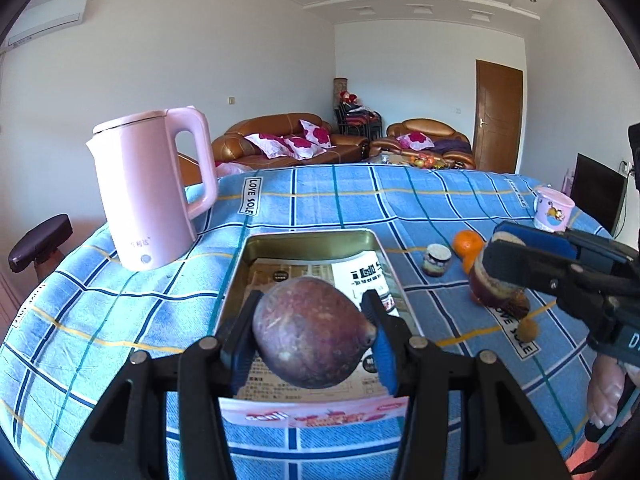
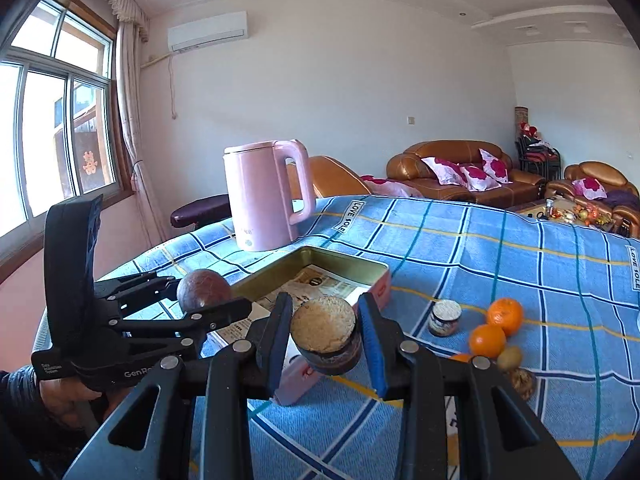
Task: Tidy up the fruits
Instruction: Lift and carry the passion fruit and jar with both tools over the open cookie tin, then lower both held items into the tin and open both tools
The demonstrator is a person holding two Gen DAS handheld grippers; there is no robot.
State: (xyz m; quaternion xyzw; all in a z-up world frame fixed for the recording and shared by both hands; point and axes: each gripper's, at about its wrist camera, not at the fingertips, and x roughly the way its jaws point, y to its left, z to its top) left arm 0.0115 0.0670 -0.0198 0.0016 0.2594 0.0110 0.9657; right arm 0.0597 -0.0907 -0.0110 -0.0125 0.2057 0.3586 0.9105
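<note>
- Left gripper (image 1: 311, 336): closed on round purple-brown fruit (image 1: 310, 330), pads pressed to both sides; fruit held off the surface, above near end of tin.
- Right gripper (image 2: 326, 340): narrow, clamped on dark fruit half (image 2: 326, 338), cut pale face up; held in air just right of tin's near corner.
- Same right gripper seen from left cam at right edge, w/ a hand (image 1: 608, 392) below it.
- Tin tray (image 1: 240, 264): open, gold-walled, pink outside, printed paper lining; sits on blue checked cloth (image 1: 120, 320) approx. centre of table. No fruit seen lying in it.
- Loose fruit on cloth right of tin: two oranges (image 2: 498, 328) touching, small green-brown fruit (image 2: 510, 358) just beside them, brown rough one (image 2: 524, 384) nearer cam.
- Small jar (image 2: 444, 317) w/ pale lid: upright, betw. tin and oranges, apart from both.
- Pink kettle (image 1: 152, 188): upright on cloth, far-left of tin, handle toward tin.
- Pink mug (image 1: 554, 208): far right edge of table, well apart from the rest.
- Bkgd: brown sofas, door, window.
</note>
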